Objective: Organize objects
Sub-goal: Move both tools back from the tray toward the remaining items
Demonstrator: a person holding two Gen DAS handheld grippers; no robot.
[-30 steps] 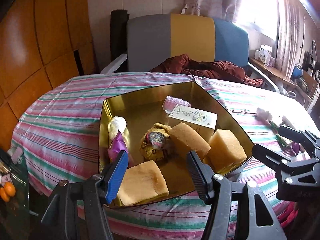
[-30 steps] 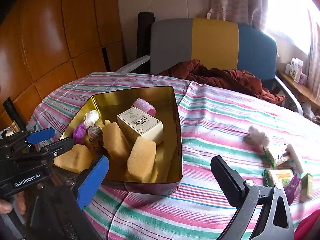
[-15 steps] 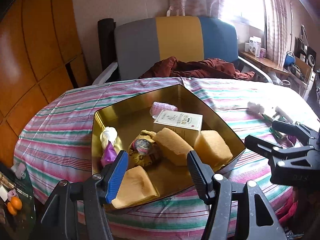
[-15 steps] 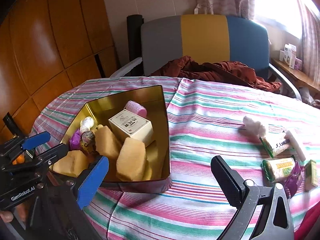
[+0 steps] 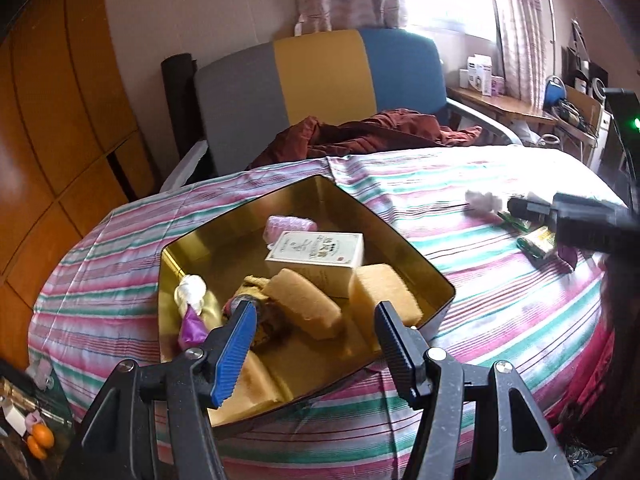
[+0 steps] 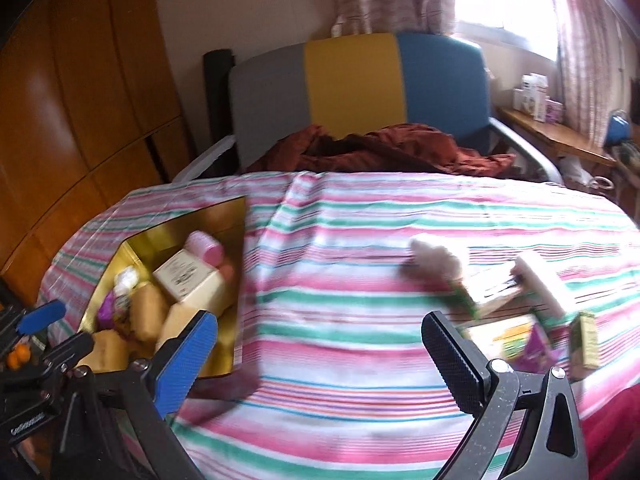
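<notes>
Left wrist view: gold tin (image 5: 424,258) on the striped surface (image 5: 500,300), left of centre, already holding sponges (image 5: 384,294), a white carton (image 5: 316,250) and a pink roller (image 5: 290,227); loose packets (image 6: 516,336) and a white puff (image 6: 436,258) lie well apart at the right. Left gripper (image 5: 316,344) hangs before the tin's near rim, fingers spread and empty. Right gripper (image 6: 320,354) faces the packets, fingers spread wide, empty. Risk, as a judgement: the packets lie flat and overlapping, so a hasty pinch may lift two or snag the cloth.
</notes>
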